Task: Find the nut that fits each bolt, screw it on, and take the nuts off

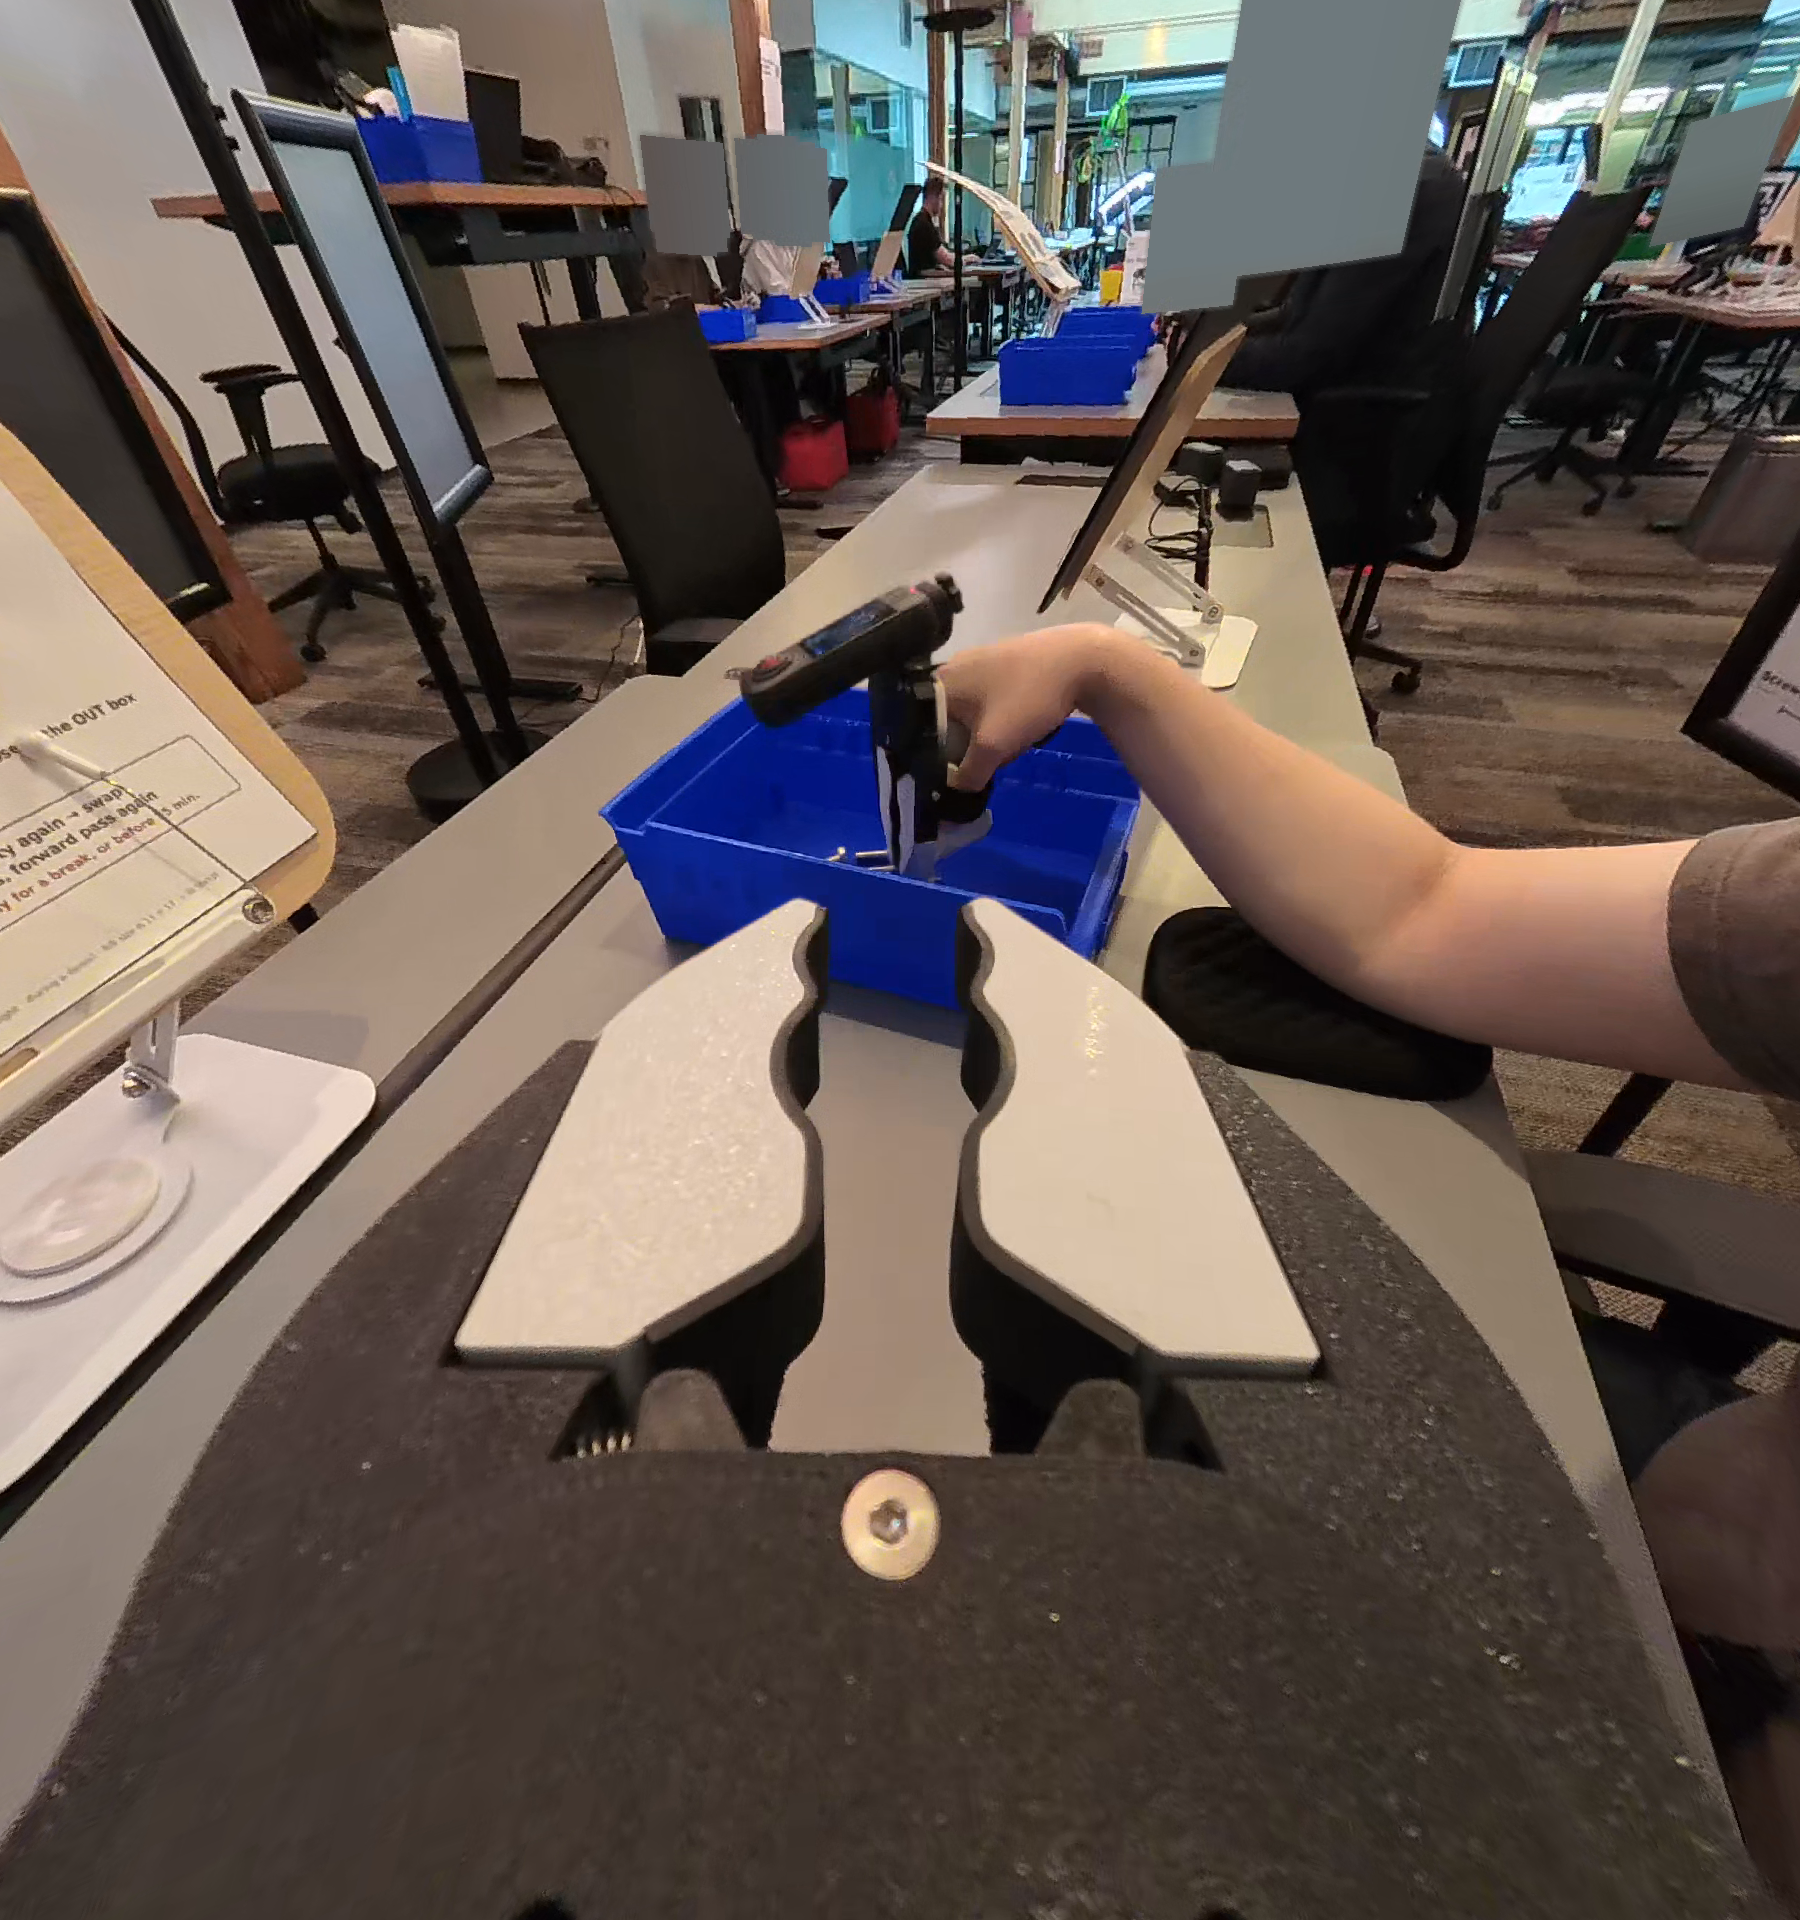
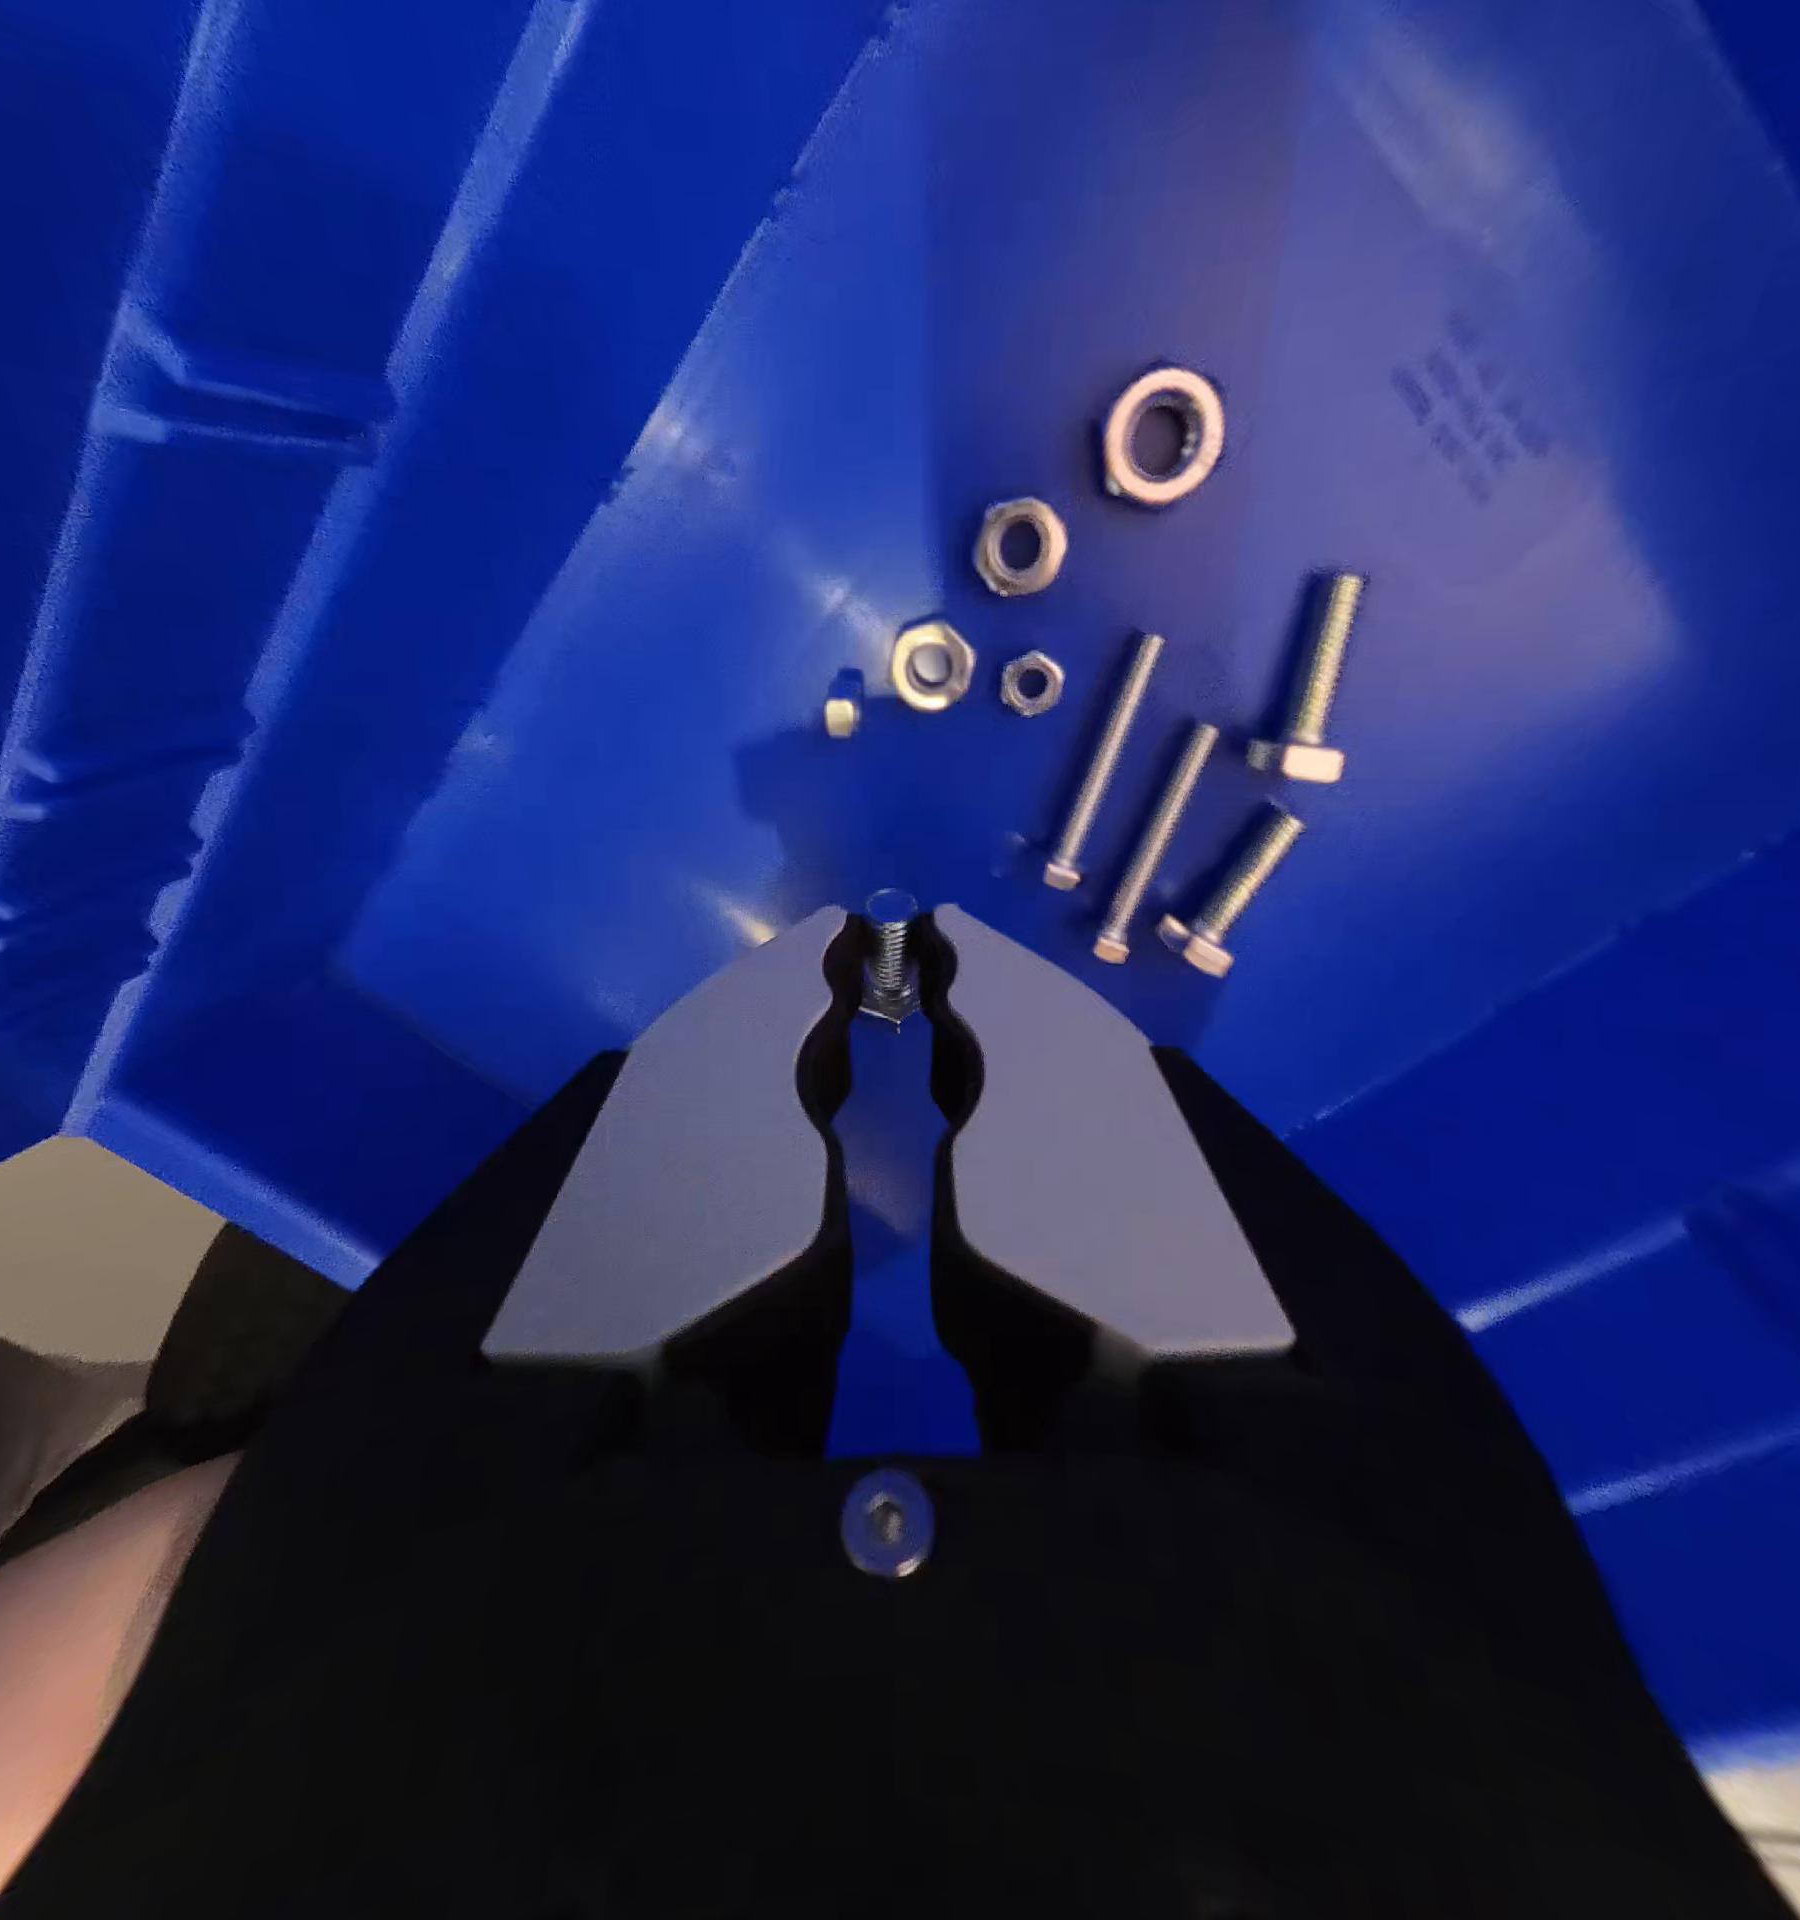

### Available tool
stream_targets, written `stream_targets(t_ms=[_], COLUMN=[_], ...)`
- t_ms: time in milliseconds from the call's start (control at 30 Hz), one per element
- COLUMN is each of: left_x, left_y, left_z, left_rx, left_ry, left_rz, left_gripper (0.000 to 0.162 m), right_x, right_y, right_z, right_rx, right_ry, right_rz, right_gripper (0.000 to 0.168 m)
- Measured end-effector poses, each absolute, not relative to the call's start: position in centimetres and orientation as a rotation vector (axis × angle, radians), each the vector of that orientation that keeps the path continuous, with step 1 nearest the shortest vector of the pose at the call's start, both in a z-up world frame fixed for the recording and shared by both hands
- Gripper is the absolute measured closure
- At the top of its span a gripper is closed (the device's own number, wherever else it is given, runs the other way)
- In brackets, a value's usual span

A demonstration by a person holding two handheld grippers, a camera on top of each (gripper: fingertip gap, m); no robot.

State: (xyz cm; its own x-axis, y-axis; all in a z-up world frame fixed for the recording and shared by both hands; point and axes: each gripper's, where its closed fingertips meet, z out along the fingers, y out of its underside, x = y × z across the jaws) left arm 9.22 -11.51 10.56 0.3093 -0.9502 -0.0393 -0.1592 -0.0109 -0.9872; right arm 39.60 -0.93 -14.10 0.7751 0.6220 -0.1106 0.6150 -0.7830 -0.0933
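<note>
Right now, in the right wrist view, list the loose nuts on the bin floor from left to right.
Smallest nut → medium hex nut → larger hex nut, with a small hex nut below it at about the same place across → largest nut. All lie on the blue bin floor.

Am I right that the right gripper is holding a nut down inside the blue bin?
Not a nut: in the right wrist view the right gripper is shut on a short bolt, its threaded shank pointing away from the camera. It is indeed inside the blue bin.
</note>
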Motion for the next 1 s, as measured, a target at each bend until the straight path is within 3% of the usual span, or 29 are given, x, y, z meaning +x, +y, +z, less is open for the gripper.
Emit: stream_targets(t_ms=[200,300,533,667,800,1000], left_x=[8.6,8.1,2.5,-6.4,-12.5,-13.8], left_y=[-11.0,-10.9,-8.4,-4.7,-2.1,0.4], left_z=[11.5,11.4,11.5,8.1,4.1,-1.5], left_rx=[-1.422,-1.455,-1.597,-1.916,-2.128,-2.340], left_ry=[1.028,1.031,0.978,0.831,0.744,0.439], left_rz=[-0.885,-0.895,-0.638,-0.220,-0.085,-0.575], left_gripper=[0.141,0.140,0.139,0.143,0.152,0.155], right_x=[39.3,39.1,39.4,38.3,35.9,32.6], right_y=[0.5,1.2,2.5,3.3,3.1,2.4], right_z=[-15.2,-14.6,-8.2,-1.9,2.7,4.4], right_rx=[-2.899,-2.852,-2.626,-2.375,-2.177,-2.061], right_ry=[-0.994,-0.963,-0.872,-0.804,-0.801,-0.866], right_rz=[0.194,0.209,0.105,0.018,-0.014,-0.037], right_gripper=[0.157,0.147,0.147,0.148,0.149,0.149])
